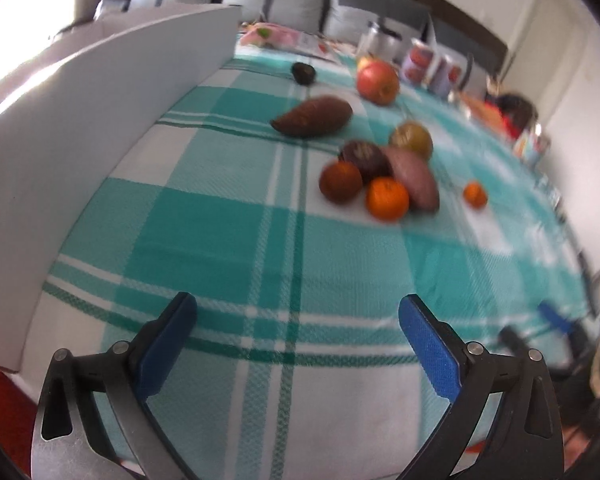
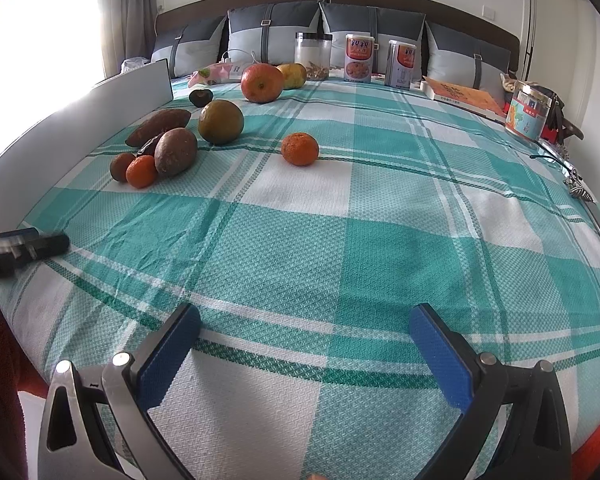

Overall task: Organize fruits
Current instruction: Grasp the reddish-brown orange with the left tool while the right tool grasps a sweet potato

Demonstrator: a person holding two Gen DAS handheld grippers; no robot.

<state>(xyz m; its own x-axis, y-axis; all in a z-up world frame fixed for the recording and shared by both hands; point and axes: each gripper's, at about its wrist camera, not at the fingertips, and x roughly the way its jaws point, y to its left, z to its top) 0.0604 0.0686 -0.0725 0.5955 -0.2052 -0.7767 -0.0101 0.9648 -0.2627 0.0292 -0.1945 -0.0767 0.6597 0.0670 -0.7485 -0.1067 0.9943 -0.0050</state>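
With both the left gripper (image 1: 298, 316) and right gripper (image 2: 304, 326) spread empty, the lone mandarin (image 2: 300, 149) lies straight ahead of the right jaws, mid-bed, clear of the fruit cluster (image 2: 156, 156) by the left edge.

The left gripper (image 1: 298, 314) is hovering over the bed's checked teal cloth (image 1: 228, 232), its blue-padded jaws standing wide apart with nothing between them; a white board (image 1: 100, 120) is standing along the left edge; ahead, a cluster of fruits is lying together, an orange mandarin (image 1: 387, 199) touching a reddish sweet potato (image 1: 413, 178); a small mandarin (image 1: 475, 194) is sitting apart to the right; a red apple (image 1: 377, 81) is resting farther back.
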